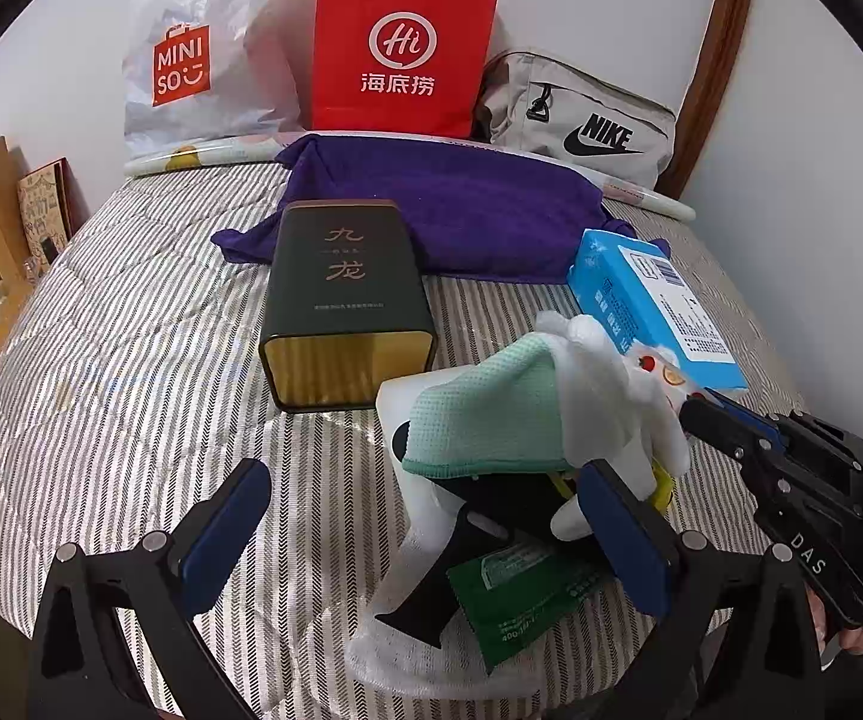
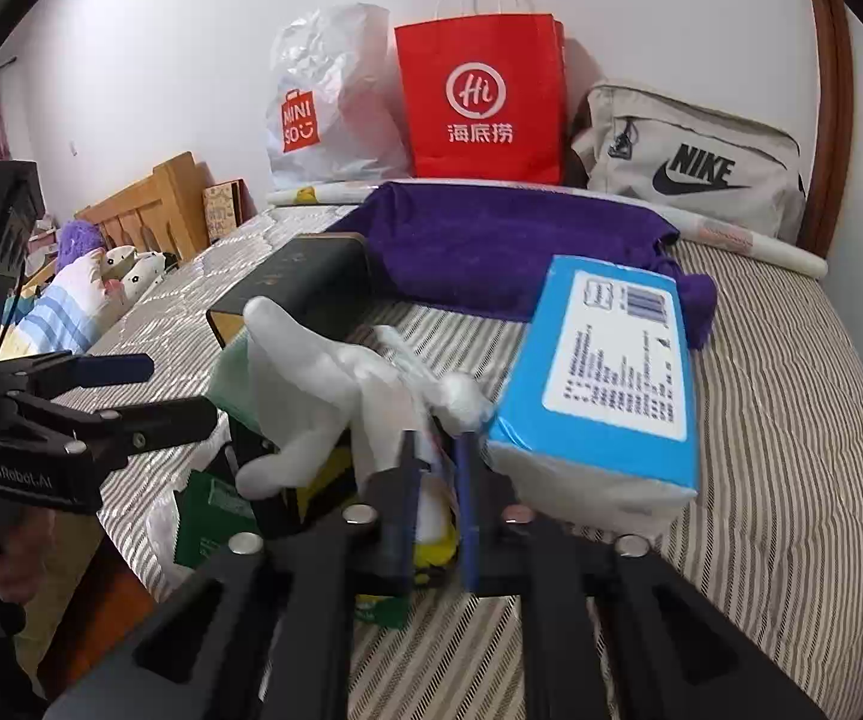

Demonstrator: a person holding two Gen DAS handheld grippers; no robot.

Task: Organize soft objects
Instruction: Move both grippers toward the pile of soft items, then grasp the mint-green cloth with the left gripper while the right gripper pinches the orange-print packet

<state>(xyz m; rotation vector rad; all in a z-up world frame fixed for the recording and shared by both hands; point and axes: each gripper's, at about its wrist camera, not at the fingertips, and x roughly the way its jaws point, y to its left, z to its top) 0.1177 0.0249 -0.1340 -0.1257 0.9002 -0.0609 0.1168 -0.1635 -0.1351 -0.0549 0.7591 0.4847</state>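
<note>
A white plush toy (image 1: 617,396) lies on a pile with a mint green cloth (image 1: 485,414) on the striped bed. My right gripper (image 2: 436,450) is shut on the white plush toy (image 2: 335,396); it shows in the left wrist view (image 1: 695,405) at the toy's right side. My left gripper (image 1: 425,510) is open, its right pad (image 1: 629,528) beside the pile, holding nothing. It shows in the right wrist view (image 2: 179,390) at the left. A purple towel (image 1: 443,210) lies folded behind. A blue tissue pack (image 1: 653,306) leans beside the toy.
A dark tea tin (image 1: 347,306) lies left of the pile. A green packet (image 1: 527,594) and black items sit under the cloth. A Miniso bag (image 1: 191,54), red paper bag (image 1: 401,48) and Nike bag (image 1: 581,114) stand against the wall. A wooden headboard (image 2: 149,210) is left.
</note>
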